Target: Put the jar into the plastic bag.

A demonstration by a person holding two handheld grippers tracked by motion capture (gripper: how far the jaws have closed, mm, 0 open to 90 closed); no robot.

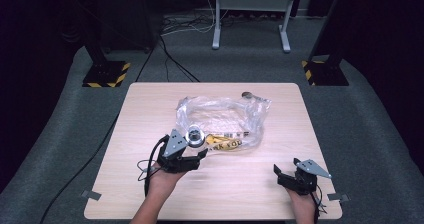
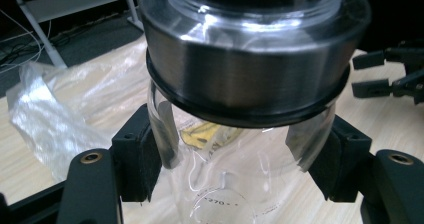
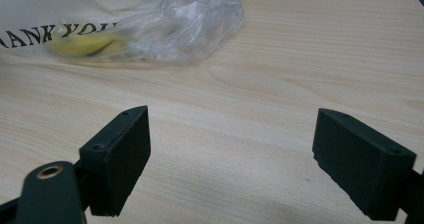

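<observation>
**Glass jar held at the bag's near edge, right side of the desk open**

While the left tongs grip a clear glass jar just below its metal lid, the right tongs rest with jaws wide apart near the desk's near right corner. In the left gripper view the two black pads press on opposite sides of the jar under the steel-coloured lid, so the left tongs are clamped on the glass; printed markings show faintly on the jar's wall.

The jar sits left of the desk's middle, touching or just beside the near left edge of a crumpled clear plastic bag. The bag spreads across the middle and far part of the desk, and its far right corner lies near the far edge. Black lettering and a yellow patch show on the bag's near side, just right of the jar. A small dark round thing lies at the bag's far right corner; I cannot tell what it is.

In the right gripper view, bare wood lies between and ahead of the right tongs, with the bag well ahead to the left. The near strip of the desk between the two hands is bare, as is the right side beyond the bag. The left hand is well inside the near edge; the right hand is close to it.
</observation>
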